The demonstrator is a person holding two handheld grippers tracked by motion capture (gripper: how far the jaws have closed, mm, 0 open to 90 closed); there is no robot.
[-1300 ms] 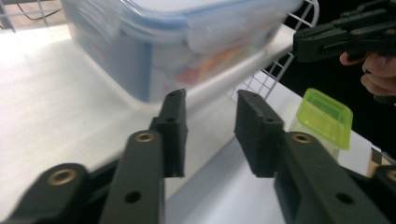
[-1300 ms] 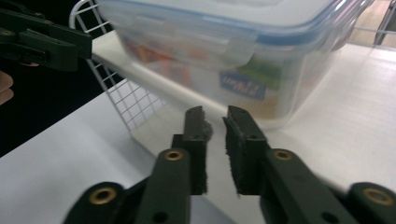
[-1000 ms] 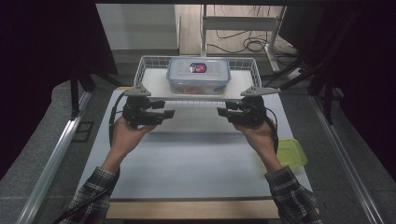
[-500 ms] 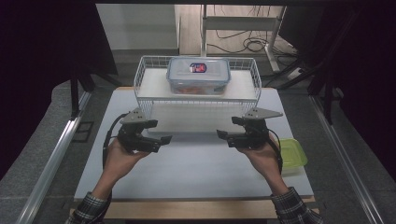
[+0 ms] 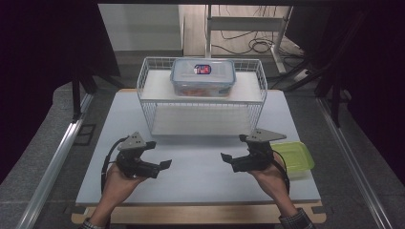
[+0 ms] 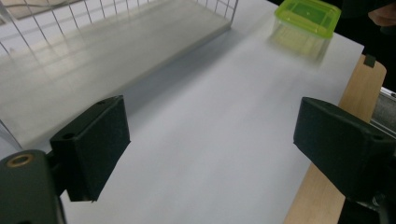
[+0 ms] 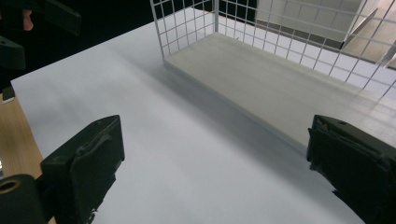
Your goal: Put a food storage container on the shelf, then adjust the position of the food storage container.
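Facing the wire rack [image 5: 200, 102] from its near side, we record the left tool [image 5: 159, 153] and the right tool [image 5: 234, 148] low over the table [image 5: 200, 183], just in front of the rack and clear of its wires. Both tools stand wide; their jaws have just been opening, and the two gripper views show nothing between them but bare table. The rack stands on the far half of the table, its long axis running across, side to side. It lies straight ahead of both tools: the left tool sits before the rack's left end, the right tool before its right end, about equally near, with the jaws turned inward toward one another. A lidded clear container [image 5: 203, 77] rests on the rack's upper shelf, roughly centred; the lower shelf [image 5: 200, 125] is bare. A green lid [image 5: 297, 157] lies flat to the right of the rack's near right corner, just beside the hand that carries the right tool, so that tool is much the nearer to it. We judge that any further handling of the rack would need a forward reach by both tools at once.
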